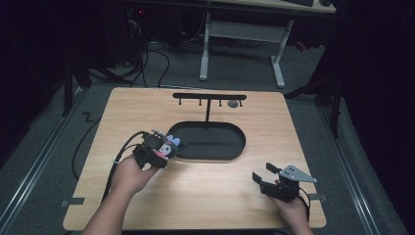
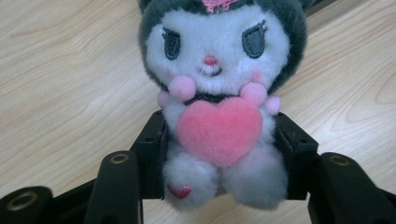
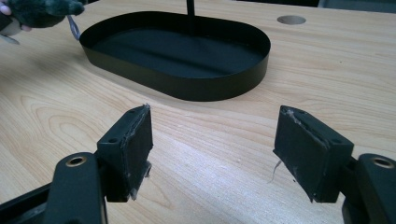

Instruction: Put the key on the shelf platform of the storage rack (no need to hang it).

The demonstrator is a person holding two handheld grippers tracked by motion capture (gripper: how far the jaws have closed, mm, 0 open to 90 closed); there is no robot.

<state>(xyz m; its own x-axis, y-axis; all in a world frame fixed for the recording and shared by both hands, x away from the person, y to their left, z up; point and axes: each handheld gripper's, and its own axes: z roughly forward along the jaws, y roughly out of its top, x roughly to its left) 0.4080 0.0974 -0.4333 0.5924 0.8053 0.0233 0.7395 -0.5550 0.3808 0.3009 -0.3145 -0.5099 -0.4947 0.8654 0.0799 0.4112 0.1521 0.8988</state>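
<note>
The person's left hand (image 1: 131, 172) reaches in from the bottom of the high view, forearm angled up and to the right, and holds the left gripper (image 1: 161, 149) low over the wooden table (image 1: 195, 191) just at the left end of the black oval tray (image 1: 208, 155). Its jaws are closed around a plush toy (image 2: 218, 93): in the left gripper view the two black pads (image 2: 152, 154) press in on the toy's pale body from either side, at the level of the pink heart (image 2: 219, 128) on its chest. The toy faces that camera upright, with a dark grey hood, white face, stitched eyes and small pink pompoms under the chin; wood grain lies behind it.

The right hand (image 1: 292, 211) rests near the table's lower right corner, well apart from the tray. The right gripper (image 1: 262, 174) it holds points up and to the left, a grey three-cornered plate (image 1: 295, 174) on top. In the right gripper view its pads (image 3: 135, 144) stand wide apart with nothing between them, bare wood below and the tray beyond.

A thin black post rises from the tray to a horizontal bar with small hooks (image 1: 209, 97). A round hole (image 1: 233, 103) sits in the tabletop near the far edge. The room around is dim: grey floor, cables, and the white legs of another desk (image 1: 242, 44) behind
</note>
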